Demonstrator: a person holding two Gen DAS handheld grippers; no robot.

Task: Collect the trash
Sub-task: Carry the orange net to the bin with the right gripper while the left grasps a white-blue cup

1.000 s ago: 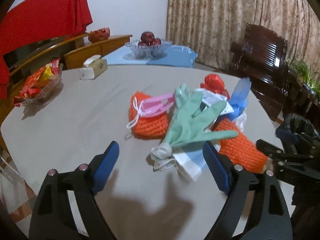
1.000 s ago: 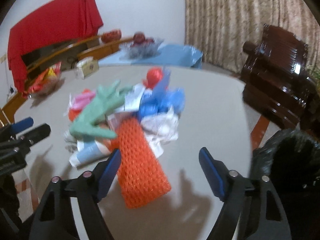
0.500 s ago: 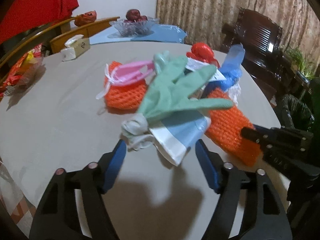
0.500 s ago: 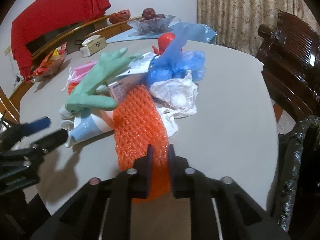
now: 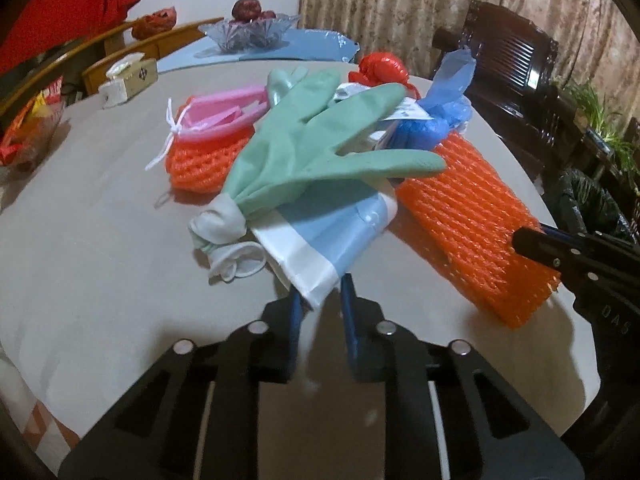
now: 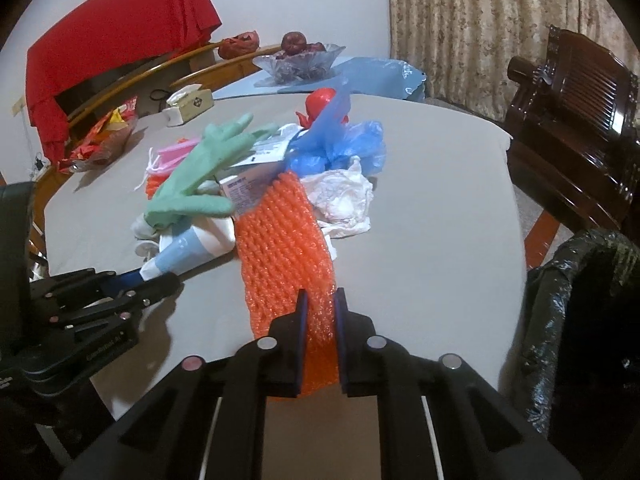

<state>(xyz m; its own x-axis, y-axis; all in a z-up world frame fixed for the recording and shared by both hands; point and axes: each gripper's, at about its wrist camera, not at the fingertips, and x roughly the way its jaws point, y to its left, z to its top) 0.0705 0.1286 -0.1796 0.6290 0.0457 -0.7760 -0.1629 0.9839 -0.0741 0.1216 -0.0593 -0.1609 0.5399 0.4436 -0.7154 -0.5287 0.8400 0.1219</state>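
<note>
Both grips are made, so the lift comes next. The left gripper (image 5: 320, 300), whose jaws have just been closing, pinches the crimped end of the blue-and-white tube (image 5: 320, 240) that lies under the green glove (image 5: 320, 152) just ahead of it. The right gripper (image 6: 320, 312) is clenched on the near end of the orange foam net (image 6: 286, 248). The next move likely calls for carrying both to the black bin bag (image 6: 576, 320) — off to the right gripper's right; its contents are hidden. Farther ahead, a glass bowl (image 6: 300, 64) holds dark red fruit.
</note>
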